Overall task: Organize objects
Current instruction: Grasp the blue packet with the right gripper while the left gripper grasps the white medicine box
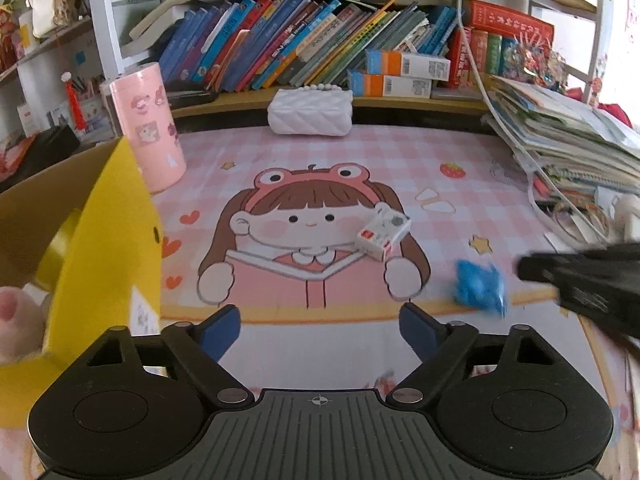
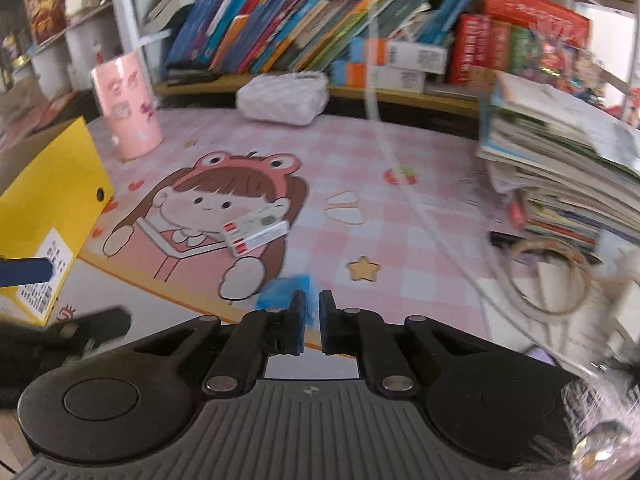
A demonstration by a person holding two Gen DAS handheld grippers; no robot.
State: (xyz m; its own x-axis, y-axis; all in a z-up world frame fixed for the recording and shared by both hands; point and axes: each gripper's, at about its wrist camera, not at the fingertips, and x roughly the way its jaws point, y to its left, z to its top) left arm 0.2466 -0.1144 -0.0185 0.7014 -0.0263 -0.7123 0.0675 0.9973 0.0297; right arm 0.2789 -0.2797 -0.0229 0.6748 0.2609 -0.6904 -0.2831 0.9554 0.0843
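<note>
A small blue crumpled object (image 2: 286,294) sits between the pads of my right gripper (image 2: 313,320), which is shut on it just above the pink cartoon desk mat (image 2: 420,216). In the left wrist view the same blue object (image 1: 478,286) shows blurred beside the black right gripper (image 1: 576,280). A small white box with red marks (image 1: 382,236) (image 2: 256,234) lies on the mat's middle. My left gripper (image 1: 320,332) is open with nothing between its fingers, close to an open yellow cardboard box (image 1: 108,240) (image 2: 52,216) at the left.
A pink cylinder (image 1: 148,128) and a white quilted pouch (image 1: 310,112) stand at the back of the mat. A tall pile of books and papers (image 1: 568,140) fills the right side. A white cable (image 2: 400,184) hangs across, and a tape ring (image 2: 552,276) lies at the right.
</note>
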